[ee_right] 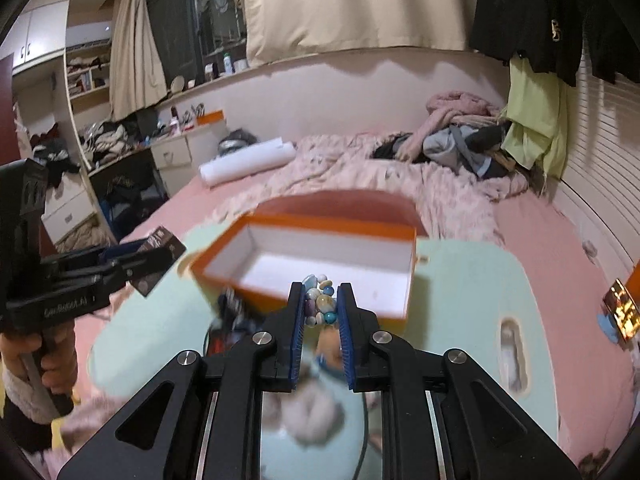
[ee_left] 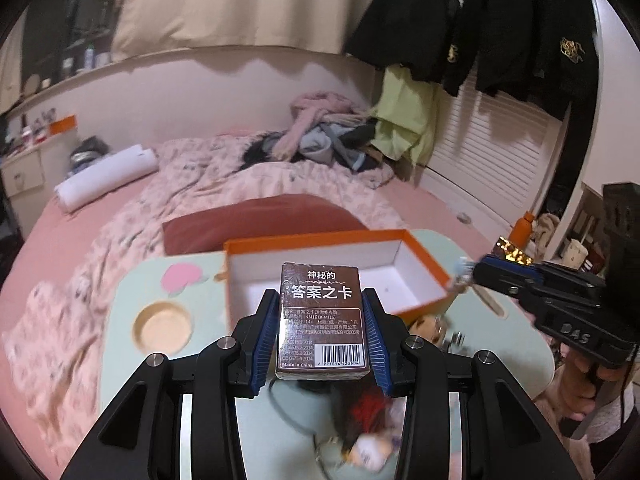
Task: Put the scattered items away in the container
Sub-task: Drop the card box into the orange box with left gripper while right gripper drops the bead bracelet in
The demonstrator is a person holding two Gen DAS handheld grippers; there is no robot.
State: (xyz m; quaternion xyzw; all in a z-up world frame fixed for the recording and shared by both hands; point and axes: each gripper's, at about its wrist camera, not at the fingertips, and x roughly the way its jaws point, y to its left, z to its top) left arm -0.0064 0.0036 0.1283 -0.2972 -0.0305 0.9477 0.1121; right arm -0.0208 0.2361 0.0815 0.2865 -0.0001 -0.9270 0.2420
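My left gripper (ee_left: 321, 312) is shut on a brown card box (ee_left: 322, 320) with Chinese lettering and holds it above the table, just in front of the open orange box (ee_left: 424, 258). The orange box is white inside and looks empty. My right gripper (ee_right: 319, 300) is shut on a beaded bracelet (ee_right: 320, 304) of coloured stones, held over the near rim of the orange box (ee_right: 304, 300). The right gripper also shows in the left wrist view (ee_left: 476, 274), at the box's right corner. The left gripper with the card box shows in the right wrist view (ee_right: 156, 258), left of the orange box.
The pale green lap table (ee_left: 132, 280) stands on a pink bed (ee_right: 532, 228). It has a round cup recess (ee_left: 162, 326) at left. Blurred small items, cables and a plush toy (ee_right: 316, 412) lie on the table below both grippers. A dark red cushion (ee_left: 248, 220) lies behind the box.
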